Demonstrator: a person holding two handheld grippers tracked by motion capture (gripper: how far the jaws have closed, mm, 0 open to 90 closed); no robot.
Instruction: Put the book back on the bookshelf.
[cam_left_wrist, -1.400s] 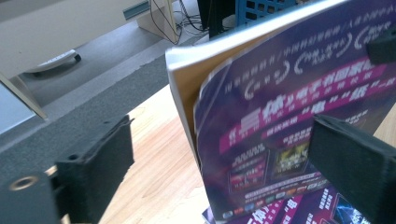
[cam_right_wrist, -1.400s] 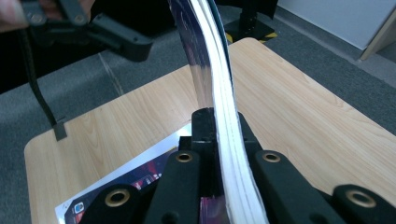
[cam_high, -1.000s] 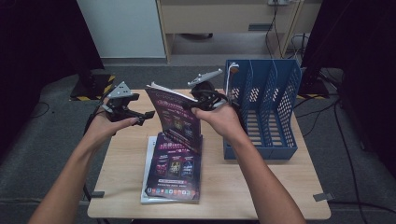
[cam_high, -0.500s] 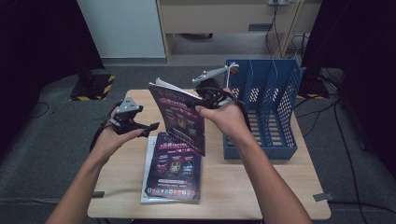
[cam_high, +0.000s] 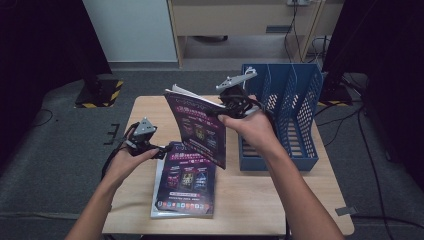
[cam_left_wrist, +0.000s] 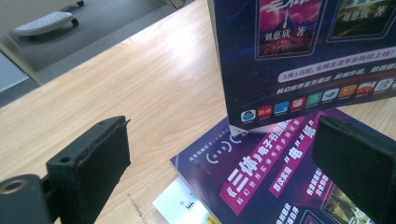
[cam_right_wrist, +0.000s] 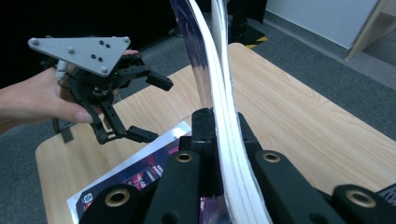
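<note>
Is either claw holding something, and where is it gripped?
The right claw pinches the raised purple magazine by its page edge. The left claw is open, empty.

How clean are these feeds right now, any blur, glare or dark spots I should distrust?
High view: dim, dark at both sides, soft; the held magazine and rack stay readable. Left gripper view: bright and sharp on the flat magazine, its own fingers blurred up close, mild sheen on the table. Right gripper view: page edges glare white, background dark.
</note>
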